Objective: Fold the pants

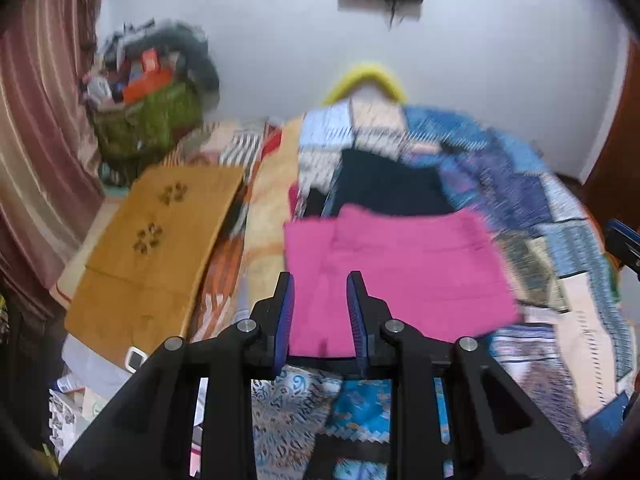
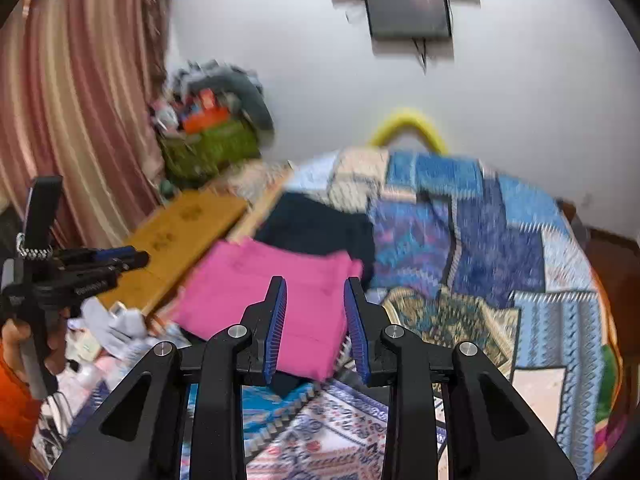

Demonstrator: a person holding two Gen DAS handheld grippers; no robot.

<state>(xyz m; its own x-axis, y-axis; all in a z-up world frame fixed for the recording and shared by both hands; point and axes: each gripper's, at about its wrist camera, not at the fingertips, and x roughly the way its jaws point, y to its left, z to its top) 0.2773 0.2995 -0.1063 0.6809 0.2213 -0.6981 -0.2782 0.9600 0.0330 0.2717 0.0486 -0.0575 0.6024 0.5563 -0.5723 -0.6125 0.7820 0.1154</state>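
Observation:
The pink pants [image 1: 400, 276] lie folded into a rough rectangle on the patchwork bedspread [image 1: 560, 240], with a dark garment [image 1: 388, 188] just behind them. My left gripper [image 1: 320, 280] is open and empty, held above the near edge of the pants. In the right wrist view the pink pants [image 2: 260, 296] lie ahead and slightly left, with the dark garment [image 2: 316, 224] beyond. My right gripper [image 2: 315, 284] is open and empty above their near right part. The left gripper [image 2: 100, 264] shows at the left edge, held in a hand.
A tan mat with paw prints [image 1: 156, 248] lies left of the pants. A green basket heaped with clothes [image 1: 148, 120] stands by the striped curtain [image 1: 36, 140]. A yellow curved object [image 1: 364, 76] sits at the far bed edge. The patchwork bedspread [image 2: 500, 248] spreads right.

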